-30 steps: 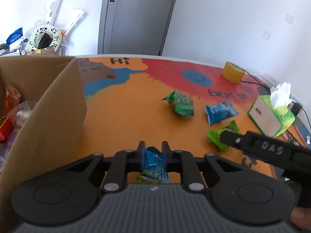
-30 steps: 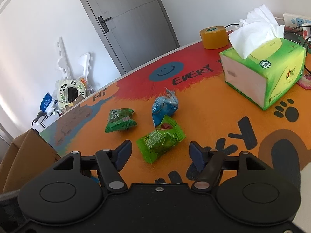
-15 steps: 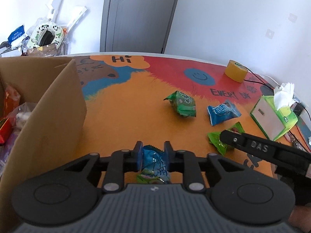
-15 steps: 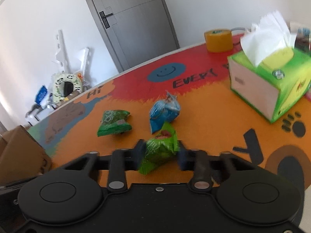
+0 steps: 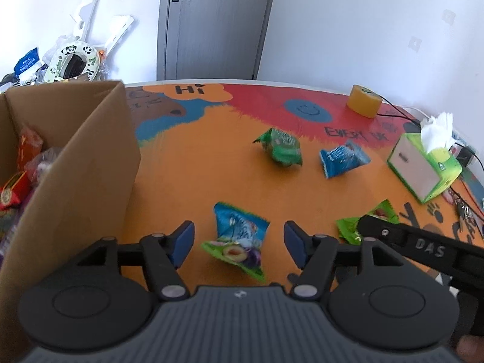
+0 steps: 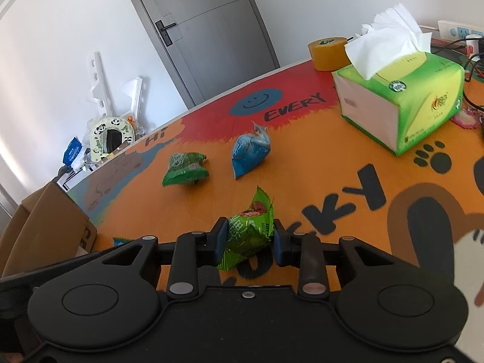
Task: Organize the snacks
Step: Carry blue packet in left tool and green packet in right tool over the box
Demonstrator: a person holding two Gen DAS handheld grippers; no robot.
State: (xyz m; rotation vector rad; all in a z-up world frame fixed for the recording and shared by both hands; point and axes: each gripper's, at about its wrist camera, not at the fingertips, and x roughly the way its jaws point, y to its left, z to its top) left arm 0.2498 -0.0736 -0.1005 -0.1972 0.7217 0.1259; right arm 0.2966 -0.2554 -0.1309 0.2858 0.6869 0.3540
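Right wrist view shows the right gripper squeezing a bright green snack pack, with one pad on each side of it. The pack is puffy and slippery, so I think the best way is to lift it slowly, keep the squeeze gentle but firm, and carry it over to the cardboard box on the left, where other snacks already sit. It should go well above the box wall before it is let go. In the left wrist view the left gripper has its jaws apart and opening wider. A blue and green snack pack lies between them on the orange table, and neither pad touches it. Two more packs wait farther off on the table: a dark green pack and a blue pack beside it. The tissue box should stay where it is.
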